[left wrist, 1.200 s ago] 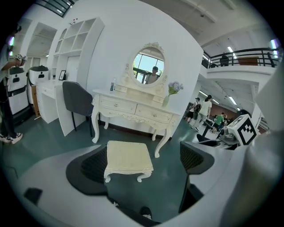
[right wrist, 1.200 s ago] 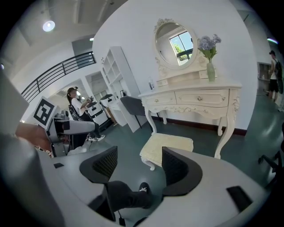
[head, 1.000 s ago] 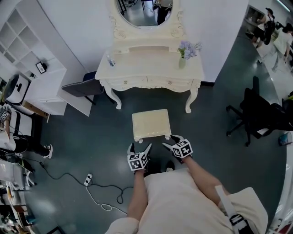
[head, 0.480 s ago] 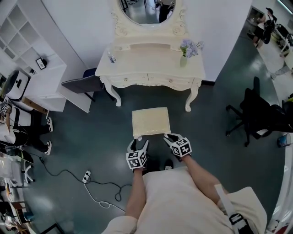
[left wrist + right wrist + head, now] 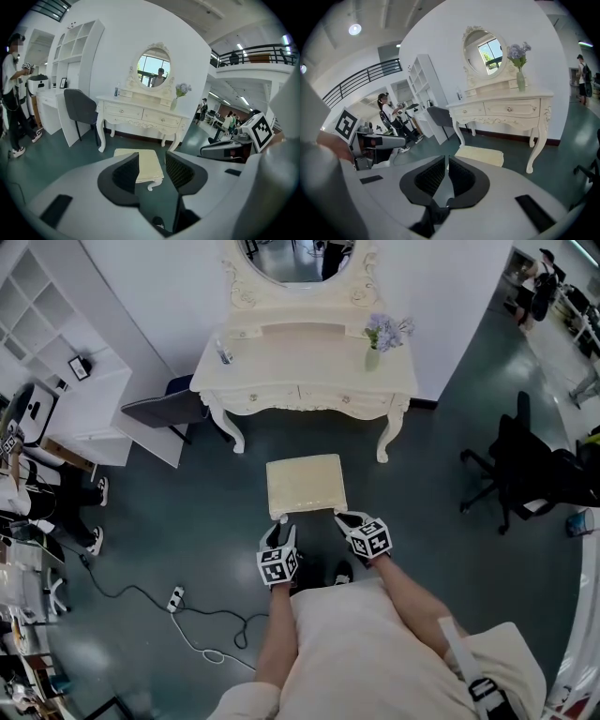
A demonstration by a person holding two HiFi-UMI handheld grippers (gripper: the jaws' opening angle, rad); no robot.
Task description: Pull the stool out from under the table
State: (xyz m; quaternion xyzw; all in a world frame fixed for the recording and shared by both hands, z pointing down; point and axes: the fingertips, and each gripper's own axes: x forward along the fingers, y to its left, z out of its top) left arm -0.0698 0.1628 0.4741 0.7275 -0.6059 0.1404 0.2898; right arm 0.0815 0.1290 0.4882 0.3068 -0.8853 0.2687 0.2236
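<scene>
The cream stool [image 5: 306, 485] stands on the dark floor in front of the dressing table [image 5: 305, 381], apart from its legs. In the head view both grippers are at the stool's near edge. My left gripper [image 5: 279, 528] is by the near left corner; its jaws are closing, still apart, with nothing between them. In the left gripper view the stool [image 5: 140, 164] lies beyond the left gripper [image 5: 152, 161]. My right gripper [image 5: 347, 519] is by the near right corner, its jaws closing to a thin slit on nothing. The right gripper view shows the stool [image 5: 480, 155] past the right gripper [image 5: 446, 164].
A grey chair [image 5: 159, 413] and a white shelf unit [image 5: 56, 352] stand left of the table. A black office chair [image 5: 530, 474] is at the right. A power strip with its cable [image 5: 176, 601] lies on the floor at the near left. A flower vase [image 5: 375, 348] stands on the table.
Both grippers' jaws have narrowed from wide open, the right almost fully. Both have crept forward to the stool's near edge.
</scene>
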